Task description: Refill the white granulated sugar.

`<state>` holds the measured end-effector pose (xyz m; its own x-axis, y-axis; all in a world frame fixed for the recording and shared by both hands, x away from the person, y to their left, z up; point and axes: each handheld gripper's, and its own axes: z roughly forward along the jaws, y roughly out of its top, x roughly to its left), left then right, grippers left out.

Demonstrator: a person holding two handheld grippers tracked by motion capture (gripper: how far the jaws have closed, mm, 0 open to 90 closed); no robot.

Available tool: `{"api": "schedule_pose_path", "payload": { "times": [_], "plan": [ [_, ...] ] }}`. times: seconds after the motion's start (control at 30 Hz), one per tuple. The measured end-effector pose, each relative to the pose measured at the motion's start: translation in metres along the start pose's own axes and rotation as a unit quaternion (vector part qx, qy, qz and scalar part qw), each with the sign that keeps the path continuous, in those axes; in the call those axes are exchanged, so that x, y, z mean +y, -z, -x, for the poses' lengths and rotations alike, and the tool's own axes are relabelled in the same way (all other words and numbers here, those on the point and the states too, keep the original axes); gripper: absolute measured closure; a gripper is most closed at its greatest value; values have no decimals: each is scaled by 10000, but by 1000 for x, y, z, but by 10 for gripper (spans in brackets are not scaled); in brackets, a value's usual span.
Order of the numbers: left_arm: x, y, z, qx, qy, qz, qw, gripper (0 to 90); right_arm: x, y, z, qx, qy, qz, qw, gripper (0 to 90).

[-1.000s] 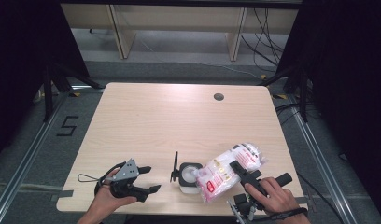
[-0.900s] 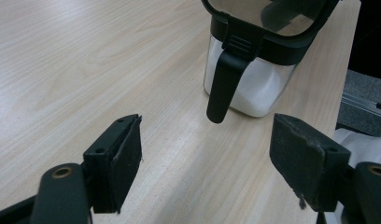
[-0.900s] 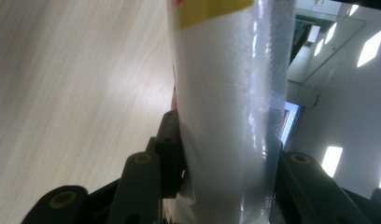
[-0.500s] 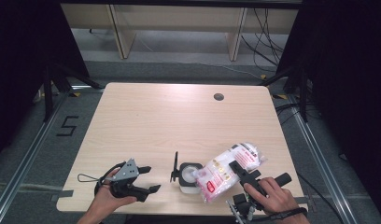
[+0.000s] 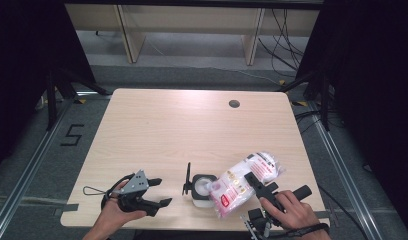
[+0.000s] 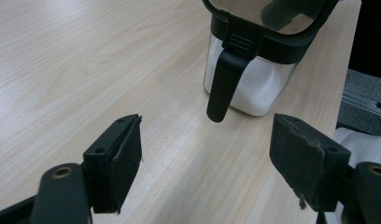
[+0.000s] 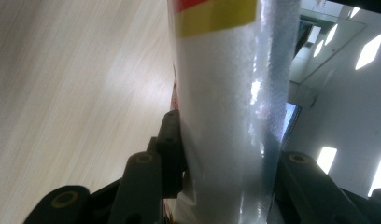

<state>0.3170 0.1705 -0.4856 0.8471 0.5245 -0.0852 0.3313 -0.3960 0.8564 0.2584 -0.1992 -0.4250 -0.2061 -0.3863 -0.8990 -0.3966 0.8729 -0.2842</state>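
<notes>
A clear container (image 5: 201,188) with a black rim and an upright flip lid (image 5: 187,178) stands near the table's front edge; it holds white powder (image 6: 261,86). A white plastic bag (image 5: 244,182) with red print is tilted over it, its lower end at the container's mouth. My right gripper (image 5: 257,186) is shut on that bag (image 7: 226,116), both jaws pressed into its sides. My left gripper (image 5: 159,191) rests on the table at the front left, open, with nothing between its pads (image 6: 128,161); it points at the container (image 6: 254,60).
The wooden table (image 5: 192,130) has a round cable hole (image 5: 234,104) at the back right. A thin cable loop (image 5: 92,190) trails left of the left hand. Black stands and floor rails flank the table.
</notes>
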Motion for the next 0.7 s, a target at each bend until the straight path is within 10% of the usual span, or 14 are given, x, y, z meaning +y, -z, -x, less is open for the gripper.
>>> {"api": "schedule_pose_path", "payload": {
  "times": [0.47, 0.7],
  "plan": [
    [0, 1, 0, 12, 3, -44, 10000, 250, 2, -1, 3, 1, 173, 34, 9998, 654],
    [0, 1, 1, 22, 26, -42, 10000, 250, -2, -5, -2, 98, -262, -17, 9996, 658]
  ]
}}
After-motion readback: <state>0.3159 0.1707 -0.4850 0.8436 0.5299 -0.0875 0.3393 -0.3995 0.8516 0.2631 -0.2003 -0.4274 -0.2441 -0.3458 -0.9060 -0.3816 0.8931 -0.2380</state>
